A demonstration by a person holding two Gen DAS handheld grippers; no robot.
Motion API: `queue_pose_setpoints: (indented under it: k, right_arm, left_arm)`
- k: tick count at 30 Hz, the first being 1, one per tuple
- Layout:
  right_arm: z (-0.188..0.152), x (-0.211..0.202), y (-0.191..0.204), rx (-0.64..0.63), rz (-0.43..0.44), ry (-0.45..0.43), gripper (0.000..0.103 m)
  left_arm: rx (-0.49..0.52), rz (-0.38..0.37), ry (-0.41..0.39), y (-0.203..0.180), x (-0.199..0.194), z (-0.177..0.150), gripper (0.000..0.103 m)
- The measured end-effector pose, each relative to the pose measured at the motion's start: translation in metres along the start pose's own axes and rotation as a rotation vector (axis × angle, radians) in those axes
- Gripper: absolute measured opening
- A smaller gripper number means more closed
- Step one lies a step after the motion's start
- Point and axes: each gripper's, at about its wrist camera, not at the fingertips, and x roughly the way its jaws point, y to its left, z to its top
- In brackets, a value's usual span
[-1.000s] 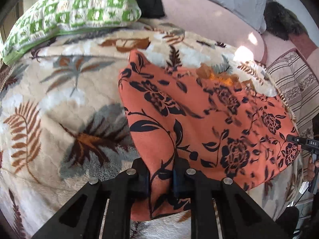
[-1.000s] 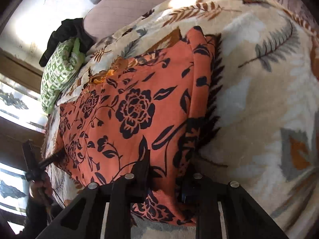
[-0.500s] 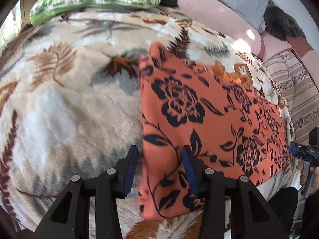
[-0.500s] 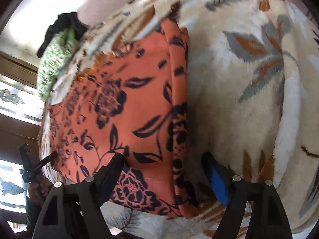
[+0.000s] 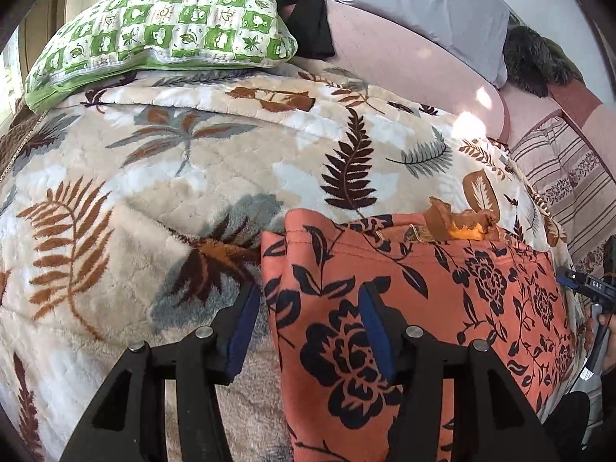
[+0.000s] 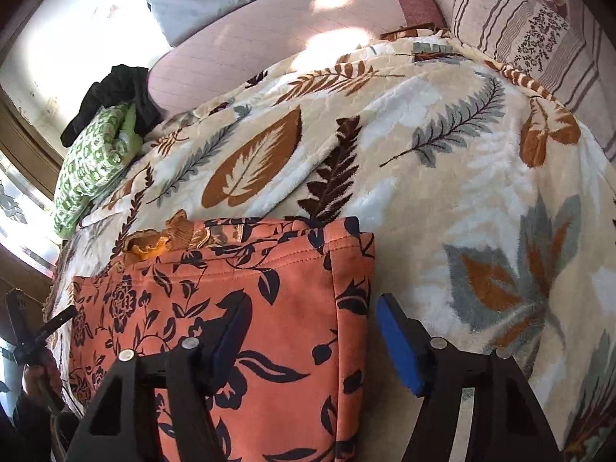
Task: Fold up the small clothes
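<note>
An orange garment with black flowers lies flat on the leaf-patterned blanket. My left gripper hovers over the garment's left side edge. Its jaws are opening, one blue pad outside the edge, one over the cloth, neither pressing. In the right wrist view the same garment fills the lower left. My right gripper straddles its right side edge, jaws closing but apart from the cloth. Each gripper shows in the other's view: the right gripper and the left gripper, each in a hand.
A green checked pillow and black clothing lie at the back left. A grey pillow rests on the pink sheet, and a striped cushion lies to the right. Bare blanket stretches beyond the garment.
Both grippers were shut on the garment's near edge a second ago. They let go, opened, and moved forward along its two sides. The garment now lies flat.
</note>
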Motion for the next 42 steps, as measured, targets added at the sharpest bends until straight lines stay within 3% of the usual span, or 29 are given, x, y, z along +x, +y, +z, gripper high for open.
queue_pose_setpoints:
  k: [4,5,6,7,9,12,14,16,18,20,21,22,24,26,29,31,33,34,36,37,39,42]
  right_arm:
    - [0.004,0.011,-0.002,0.005,-0.02,0.011,0.07]
    - [0.007,0.018,-0.002,0.005,-0.024,0.023,0.068]
    - [0.008,0.024,-0.001,0.001,-0.024,0.044,0.047]
    - [0.009,0.031,0.001,-0.008,-0.029,0.076,0.016]
    - [0.011,0.032,0.013,-0.068,-0.065,0.081,0.008]
    - [0.019,0.008,0.029,-0.136,-0.106,-0.001,0.006]
    - [0.027,-0.004,0.028,-0.135,-0.142,-0.063,0.007]
    - [0.029,0.016,0.014,-0.082,-0.15,-0.018,0.008]
    - [0.024,0.053,-0.005,-0.03,-0.134,0.107,0.012]
    - [0.02,0.044,-0.012,0.031,-0.096,0.048,0.011]
    - [0.019,0.035,-0.012,0.049,-0.098,0.032,0.018]
    - [0.019,0.027,-0.009,0.038,-0.116,0.021,0.037]
    - [0.018,0.005,-0.001,0.016,-0.136,-0.021,0.059]
    - [0.014,-0.025,0.01,0.019,-0.073,-0.077,0.059]
    - [-0.005,-0.061,0.031,0.046,0.096,-0.101,0.059]
    - [-0.026,-0.068,0.042,0.08,0.251,-0.072,0.068]
    - [-0.047,-0.056,0.048,0.104,0.339,-0.023,0.071]
    - [-0.058,-0.044,0.047,0.115,0.334,0.01,0.072]
    - [-0.075,-0.005,0.03,0.177,0.236,0.119,0.074]
    - [-0.08,0.002,0.021,0.235,0.238,0.117,0.068]
    - [-0.078,-0.018,0.027,0.259,0.26,0.067,0.068]
    - [-0.076,-0.058,0.051,0.174,0.297,-0.012,0.07]
  left_arm:
    - [0.007,0.002,0.011,-0.001,0.014,0.012,0.051]
    - [0.014,0.0,0.0,-0.003,0.014,0.015,0.023]
    - [0.033,0.014,-0.001,-0.006,0.015,0.017,0.003]
    - [0.051,0.014,-0.019,-0.011,0.011,0.019,0.003]
    - [0.112,0.029,-0.069,-0.023,0.0,0.021,0.002]
    - [0.161,0.077,-0.143,-0.03,-0.014,0.025,0.002]
    - [0.12,0.081,-0.114,-0.022,-0.001,0.028,0.002]
    - [0.109,0.123,0.023,-0.014,0.037,0.025,0.004]
    - [0.114,0.144,0.007,-0.012,0.045,0.021,0.008]
    - [0.105,0.148,-0.009,-0.014,0.034,0.022,0.014]
    - [0.108,0.153,-0.025,-0.016,0.026,0.023,0.027]
    - [0.113,0.165,-0.044,-0.017,0.016,0.023,0.034]
    - [0.096,0.154,-0.089,-0.02,-0.009,0.02,0.044]
    - [0.068,0.126,-0.122,-0.025,-0.038,0.012,0.05]
    - [0.039,0.087,-0.159,-0.041,-0.077,-0.015,0.072]
    - [0.03,0.066,-0.165,-0.053,-0.089,-0.039,0.074]
    - [0.047,0.055,-0.119,-0.064,-0.079,-0.062,0.078]
    - [0.059,0.077,-0.076,-0.066,-0.064,-0.072,0.078]
    - [0.051,0.186,0.077,-0.06,-0.021,-0.09,0.08]
    - [0.034,0.194,0.072,-0.057,-0.016,-0.094,0.082]
    - [0.004,0.218,0.035,-0.058,-0.031,-0.093,0.083]
    - [-0.001,0.202,-0.006,-0.06,-0.047,-0.092,0.083]
